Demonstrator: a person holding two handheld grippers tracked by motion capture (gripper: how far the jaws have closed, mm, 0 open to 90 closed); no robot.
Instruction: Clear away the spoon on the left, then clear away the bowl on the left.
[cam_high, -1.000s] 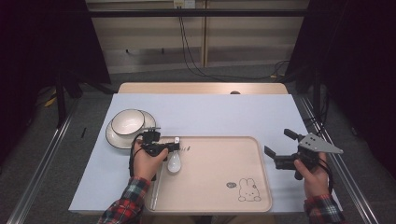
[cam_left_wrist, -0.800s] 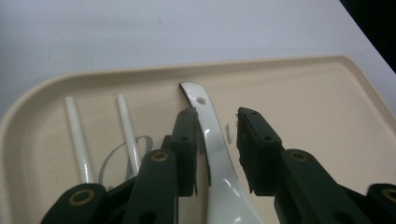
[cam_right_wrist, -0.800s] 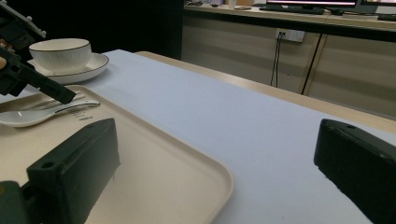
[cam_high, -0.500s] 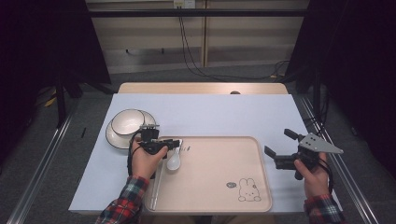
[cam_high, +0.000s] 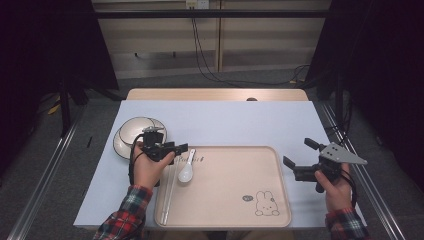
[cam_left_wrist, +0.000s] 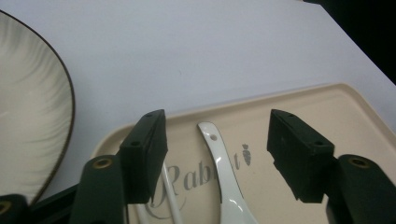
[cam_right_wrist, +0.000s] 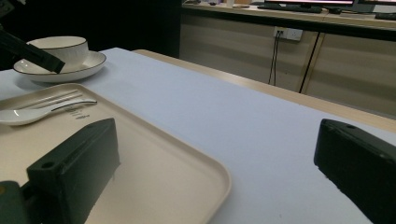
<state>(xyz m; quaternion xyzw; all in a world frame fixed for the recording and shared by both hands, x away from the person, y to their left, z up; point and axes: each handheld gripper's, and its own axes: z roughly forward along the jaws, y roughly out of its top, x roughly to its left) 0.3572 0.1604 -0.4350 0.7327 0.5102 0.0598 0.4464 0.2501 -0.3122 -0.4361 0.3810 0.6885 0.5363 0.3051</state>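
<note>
Two grippers are in my hands at this table, and both stand with their jaws apart. My left gripper (cam_high: 181, 148) hangs over the near-left corner of the beige tray (cam_high: 280, 185), and its jaws have just been opening; in the left gripper view the white ceramic spoon (cam_left_wrist: 223, 175) lies on the tray below the gap, its handle pointing away between the two black pads, with neither pad touching it. From above, the spoon (cam_high: 186, 170) rests flat with its bowl toward me, just beside a pair of pale chopsticks (cam_high: 171, 187) that run along the tray's left rim. Those chopsticks (cam_left_wrist: 172, 196) show as a thin white rod near the left pad, over the printed word on the tray.

Beyond the tray's left corner sits a white bowl (cam_high: 134, 131) on a plate (cam_high: 120, 145), close behind my left hand (cam_high: 149, 167).

My right gripper (cam_high: 296, 155) hovers off the tray's right edge above the pale blue tabletop (cam_high: 235, 120), jaws wide and holding nothing. A small rabbit print (cam_high: 266, 204) marks the tray's near-right corner.
</note>
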